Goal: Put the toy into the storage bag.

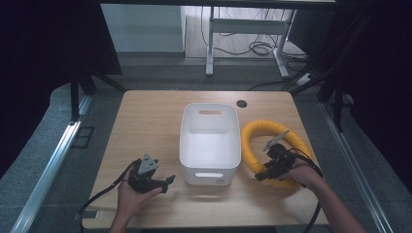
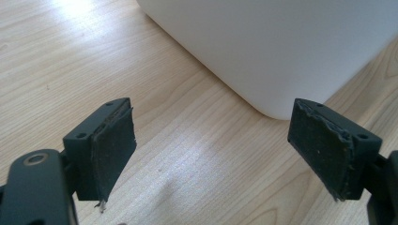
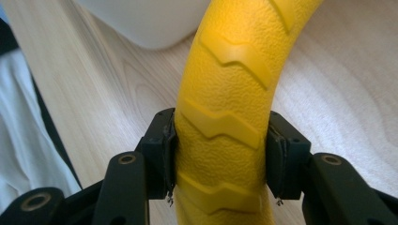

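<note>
The right tool (image 3: 220, 159) has its pads clamped on either flank of the yellow ring (image 1: 257, 145), gripping the near part of it at the right side of the table (image 1: 150, 116), just beside the white bin (image 1: 210, 143). This looks like the grasp-and-lift step: the ring is secured, and the likely next move is to raise it clear of the wood and carry it over the bin's rim, which calls for a firm hold, since the hoop hangs off to one side of the grip. The ring is a thick tube with a pebbled skin and raised zigzag treads, probably somewhat yielding rubber or foam. The left tool (image 2: 211, 154) waits wide apart and empty, low over the table near the bin's front left corner.
</note>
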### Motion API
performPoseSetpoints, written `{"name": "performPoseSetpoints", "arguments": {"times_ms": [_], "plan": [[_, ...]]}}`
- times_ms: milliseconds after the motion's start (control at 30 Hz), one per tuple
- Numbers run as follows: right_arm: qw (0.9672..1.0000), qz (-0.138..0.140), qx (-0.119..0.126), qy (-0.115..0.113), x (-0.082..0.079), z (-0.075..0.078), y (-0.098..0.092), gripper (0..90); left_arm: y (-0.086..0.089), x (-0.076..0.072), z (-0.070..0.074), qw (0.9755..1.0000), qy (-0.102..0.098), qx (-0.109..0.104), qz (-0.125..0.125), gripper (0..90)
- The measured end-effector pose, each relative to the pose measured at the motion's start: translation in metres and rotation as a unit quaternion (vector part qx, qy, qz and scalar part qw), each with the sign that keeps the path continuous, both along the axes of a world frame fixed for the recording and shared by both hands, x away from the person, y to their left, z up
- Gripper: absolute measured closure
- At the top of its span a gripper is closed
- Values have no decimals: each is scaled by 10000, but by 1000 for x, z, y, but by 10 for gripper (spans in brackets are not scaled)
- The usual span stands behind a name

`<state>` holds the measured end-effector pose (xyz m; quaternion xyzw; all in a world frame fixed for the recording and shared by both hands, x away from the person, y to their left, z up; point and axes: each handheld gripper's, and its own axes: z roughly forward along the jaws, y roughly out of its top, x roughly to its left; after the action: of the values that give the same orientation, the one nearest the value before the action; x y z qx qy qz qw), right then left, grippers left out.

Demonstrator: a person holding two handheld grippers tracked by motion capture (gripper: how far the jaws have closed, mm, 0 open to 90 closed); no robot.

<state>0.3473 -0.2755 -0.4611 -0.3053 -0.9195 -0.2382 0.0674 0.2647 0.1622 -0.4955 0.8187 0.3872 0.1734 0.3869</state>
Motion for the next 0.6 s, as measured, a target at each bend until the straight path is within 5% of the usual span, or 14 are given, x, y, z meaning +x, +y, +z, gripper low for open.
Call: {"name": "performPoseSetpoints", "arguments": {"times_ms": [600], "plan": [[9947, -371, 952, -113, 8, 24, -25, 506, -1, 1, -1, 10000, 7, 11, -6, 154]]}}
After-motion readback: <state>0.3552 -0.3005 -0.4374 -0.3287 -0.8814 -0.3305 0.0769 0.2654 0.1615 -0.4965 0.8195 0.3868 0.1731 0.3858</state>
